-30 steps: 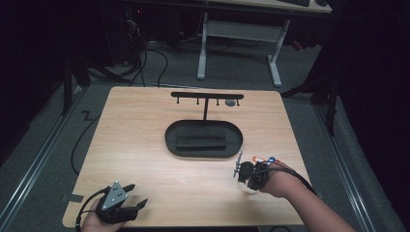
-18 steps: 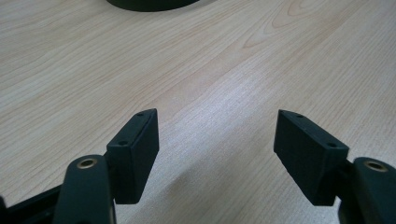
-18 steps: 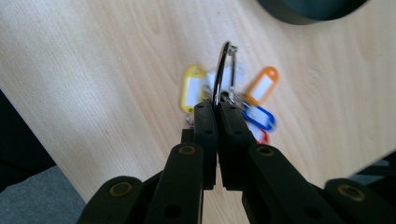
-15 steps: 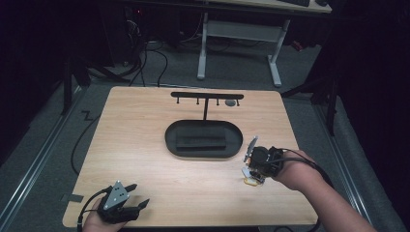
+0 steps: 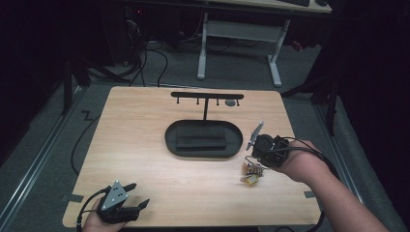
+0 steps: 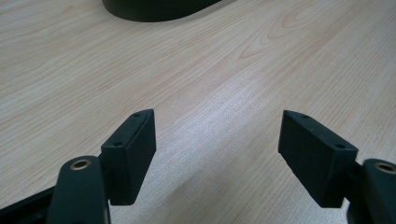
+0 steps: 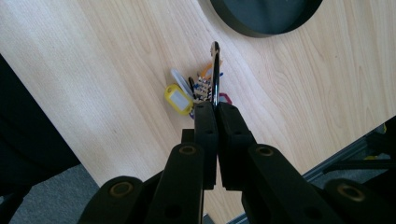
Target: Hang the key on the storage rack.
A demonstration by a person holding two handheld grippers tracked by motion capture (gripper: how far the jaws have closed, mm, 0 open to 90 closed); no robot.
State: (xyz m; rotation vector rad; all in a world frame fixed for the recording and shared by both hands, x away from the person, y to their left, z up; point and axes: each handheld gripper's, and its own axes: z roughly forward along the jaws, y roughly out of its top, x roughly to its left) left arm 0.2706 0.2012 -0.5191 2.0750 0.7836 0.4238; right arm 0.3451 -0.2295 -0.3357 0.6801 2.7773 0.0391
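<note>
A bunch of keys (image 5: 251, 174) with a yellow tag (image 7: 178, 99) and other coloured tags dangles from a metal ring (image 7: 215, 70). My right gripper (image 5: 252, 162) is shut on that ring near the table's right side, just right of the black oval tray (image 5: 170, 140). In the right gripper view the jaws (image 7: 216, 108) press together on the ring, pointing down at the wood. My left gripper (image 5: 136, 194) rests at the front left corner of the table. Its jaws (image 6: 217, 135) stand wide open over bare wood.
A black T-shaped hook stand (image 5: 207, 95) rises from the back of the tray, with several small pegs under its bar. A dark flat block (image 5: 200, 137) lies inside the tray. Desk legs and cables stand on the floor beyond the table.
My right gripper has moved to the right with the key bunch hanging from it and has turned its jaws more downward. The left gripper has stayed put.
</note>
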